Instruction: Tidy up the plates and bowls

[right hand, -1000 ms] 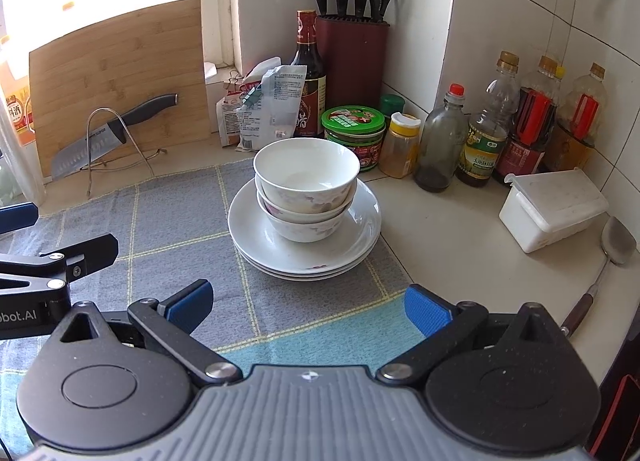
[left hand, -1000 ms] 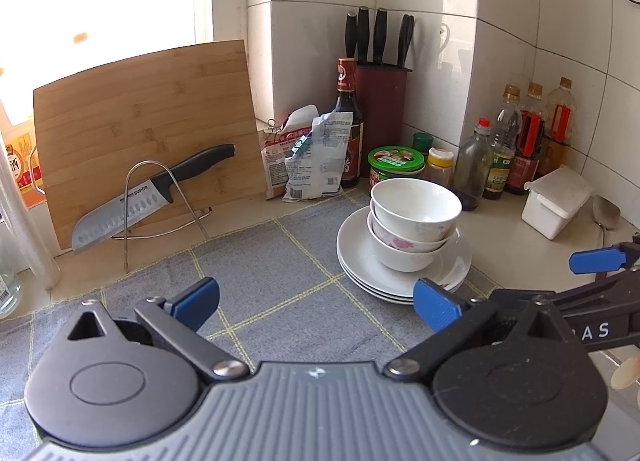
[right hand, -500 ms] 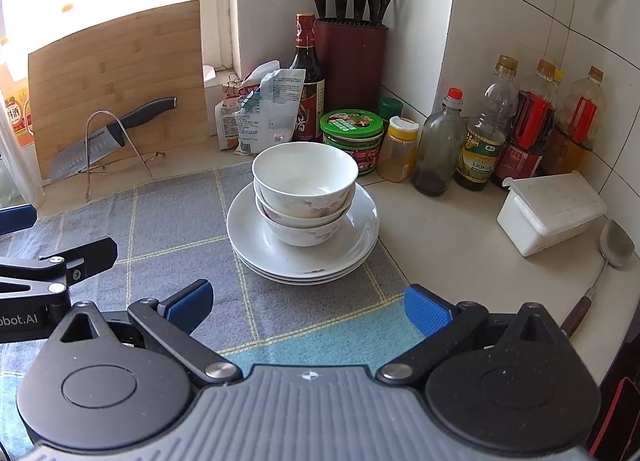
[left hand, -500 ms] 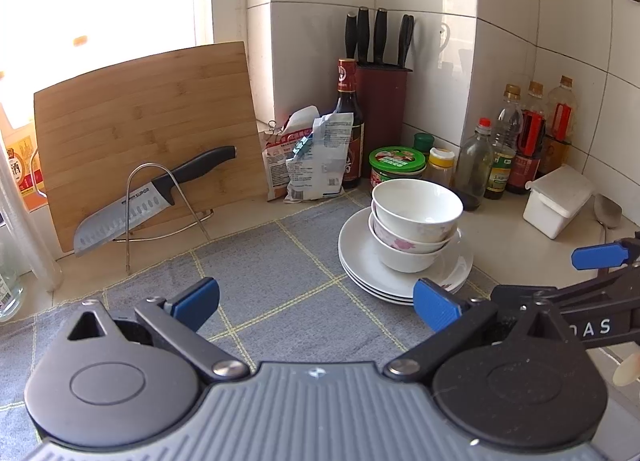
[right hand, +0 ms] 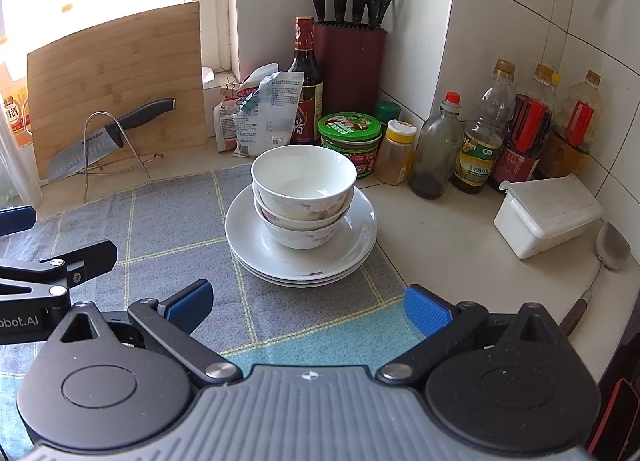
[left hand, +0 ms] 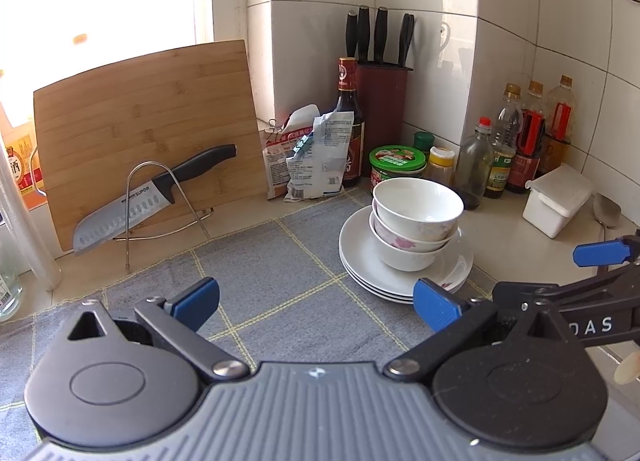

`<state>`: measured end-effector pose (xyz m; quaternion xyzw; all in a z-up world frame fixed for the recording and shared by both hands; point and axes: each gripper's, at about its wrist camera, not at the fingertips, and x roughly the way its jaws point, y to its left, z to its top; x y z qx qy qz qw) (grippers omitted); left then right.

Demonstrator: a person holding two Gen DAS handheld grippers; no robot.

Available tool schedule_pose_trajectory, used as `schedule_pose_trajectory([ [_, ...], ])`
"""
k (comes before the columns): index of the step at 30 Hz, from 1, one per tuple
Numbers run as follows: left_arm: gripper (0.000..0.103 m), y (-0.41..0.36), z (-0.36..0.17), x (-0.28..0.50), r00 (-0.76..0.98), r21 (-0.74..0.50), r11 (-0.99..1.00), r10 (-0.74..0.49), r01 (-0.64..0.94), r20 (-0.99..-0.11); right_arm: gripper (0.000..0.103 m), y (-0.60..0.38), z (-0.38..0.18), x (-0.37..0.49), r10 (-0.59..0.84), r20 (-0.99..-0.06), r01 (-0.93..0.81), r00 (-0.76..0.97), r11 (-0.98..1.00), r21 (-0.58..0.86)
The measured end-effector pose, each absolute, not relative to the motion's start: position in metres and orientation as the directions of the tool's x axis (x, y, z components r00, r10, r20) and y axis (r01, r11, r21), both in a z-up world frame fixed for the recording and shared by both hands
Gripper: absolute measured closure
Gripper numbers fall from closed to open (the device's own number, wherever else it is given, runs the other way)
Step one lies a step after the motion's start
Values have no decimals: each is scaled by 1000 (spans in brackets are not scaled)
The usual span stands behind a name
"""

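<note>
Bowls (right hand: pixel 304 197) nest on plates (right hand: pixel 300 257) at mat edge (right hand: pixel 384 257); both grippers' fingers (left hand: pixel 196 297) (right hand: pixel 426 309) spread, empty.

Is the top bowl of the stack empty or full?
Empty: the top bowl shows its bare white inside, nested upright in the bowl below.

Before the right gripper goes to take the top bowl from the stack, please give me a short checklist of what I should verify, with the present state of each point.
1. Right gripper open and empty: ok, jaws spread wide, nothing between them.
2. Left gripper open and empty: ok.
3. Top bowl upright and nested in the lower bowl: ok, and it looks empty.
4. Plates stacked flat on the grey cloth: ok.
5. Path from right gripper to bowl free: ok, only cloth lies between.
6. Green-lidded jar and yellow-capped jar close behind the stack: cannot tell how much room they leave.
</note>
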<state>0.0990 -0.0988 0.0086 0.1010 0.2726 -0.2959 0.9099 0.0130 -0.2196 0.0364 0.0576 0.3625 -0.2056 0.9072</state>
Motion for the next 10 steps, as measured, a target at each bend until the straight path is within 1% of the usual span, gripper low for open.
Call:
schedule_pose_trajectory([
  [10,1,-95,9,104,675,14,809,-480,587,-560,0,-217,38,17,-336,-679,413,653,909,-52],
])
